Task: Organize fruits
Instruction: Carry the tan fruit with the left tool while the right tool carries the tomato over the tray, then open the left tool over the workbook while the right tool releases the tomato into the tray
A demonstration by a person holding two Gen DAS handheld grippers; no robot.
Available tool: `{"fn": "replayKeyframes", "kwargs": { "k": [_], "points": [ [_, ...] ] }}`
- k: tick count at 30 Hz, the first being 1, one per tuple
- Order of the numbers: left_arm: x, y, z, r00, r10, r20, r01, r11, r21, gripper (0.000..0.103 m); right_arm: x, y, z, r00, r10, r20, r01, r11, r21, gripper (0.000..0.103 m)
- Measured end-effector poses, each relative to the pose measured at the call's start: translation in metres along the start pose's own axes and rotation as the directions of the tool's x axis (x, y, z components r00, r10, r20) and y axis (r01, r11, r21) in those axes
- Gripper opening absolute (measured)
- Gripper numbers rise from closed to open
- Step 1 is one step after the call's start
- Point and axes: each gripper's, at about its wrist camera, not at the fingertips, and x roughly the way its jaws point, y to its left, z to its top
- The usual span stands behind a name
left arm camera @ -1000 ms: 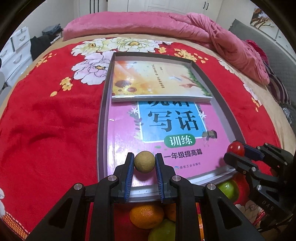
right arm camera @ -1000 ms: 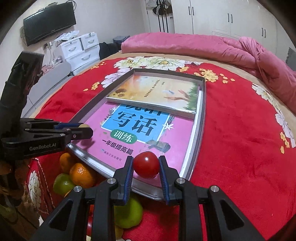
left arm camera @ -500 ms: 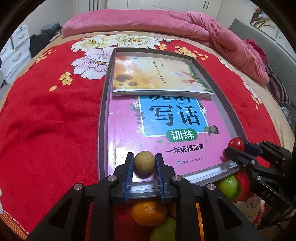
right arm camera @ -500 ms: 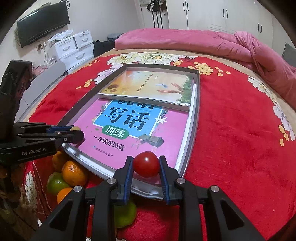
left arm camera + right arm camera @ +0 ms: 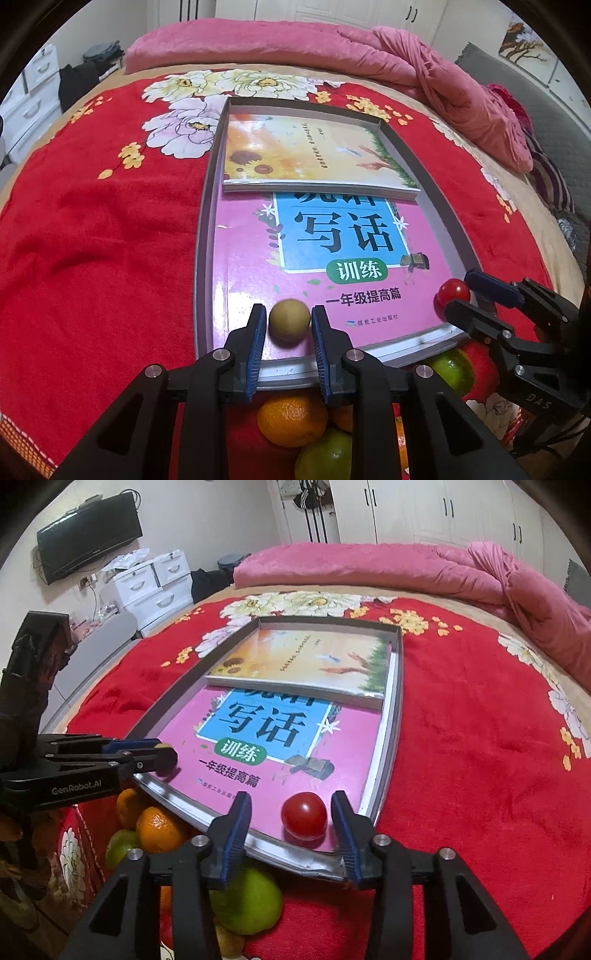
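Your left gripper (image 5: 288,325) had just been easing its jaws apart around the small brown fruit (image 5: 289,320); a thin gap showed on either side of it, so the pads no longer pressed on it, and the fruit sat on the pink book (image 5: 332,266) near that book's front left corner. Your right gripper (image 5: 291,821) had also just been opening; its jaws stood clearly apart, with the red tomato (image 5: 304,815) resting loose between them on the same pink book, closer to the right-hand pad but touching neither; it lay at the front right corner of the cover. The pink book lay flat in the grey tray (image 5: 393,738); a second book with a sunflower cover (image 5: 306,661) lay across its far end, inside the tray as well. The tray rested on the red flowered blanket (image 5: 92,240) that covered the bed; a pink quilt (image 5: 369,566) was bunched along the far side. Below the tray's front edge the other fruit sat in a heap: an orange (image 5: 291,421) just under your left gripper, a green fruit (image 5: 452,371) to its right, and in the right wrist view another green fruit (image 5: 251,904) directly under the jaws; what the heap sat in could not be made out.
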Motion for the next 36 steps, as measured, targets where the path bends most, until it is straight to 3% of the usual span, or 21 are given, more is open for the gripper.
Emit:
{"fn": "replayKeyframes", "kwargs": {
  "k": [5,16,21,24,28,31,36],
  "points": [
    [-0.002,0.000,0.000,1.000,-0.002,0.002,0.002,1.000,-0.002,0.039,-0.006,0.001,0.002,1.000,-0.001,0.025,0.002,1.000,-0.003,0.052],
    [-0.009,0.003,-0.002,1.000,-0.013,0.016,0.013,1.000,-0.010,0.048,-0.011,-0.005,0.003,0.999,-0.020,0.044,0.019,1.000,0.019,0.056],
    [-0.016,0.003,-0.003,0.999,-0.017,0.032,0.017,1.000,-0.014,0.057,-0.015,-0.006,0.002,0.998,-0.026,0.060,0.025,1.000,0.018,0.063],
    [-0.021,0.002,-0.003,0.999,-0.021,0.046,0.022,1.000,-0.012,0.057,-0.019,-0.005,0.003,0.997,-0.031,0.077,0.030,0.999,0.012,0.065],
    [-0.029,0.001,-0.003,0.998,-0.024,0.064,0.024,1.000,-0.008,0.059,-0.024,-0.001,0.004,0.994,-0.050,0.097,0.050,0.999,0.001,0.075],
    [-0.036,-0.001,-0.002,0.997,-0.019,0.080,0.020,1.000,-0.005,0.073,-0.028,0.001,0.004,0.993,-0.050,0.108,0.051,0.999,-0.009,0.075],
    [-0.046,0.000,-0.001,0.994,-0.024,0.105,0.025,1.000,-0.009,0.073,-0.034,0.003,0.005,0.989,-0.061,0.132,0.064,0.998,-0.019,0.079]
  ]
}}
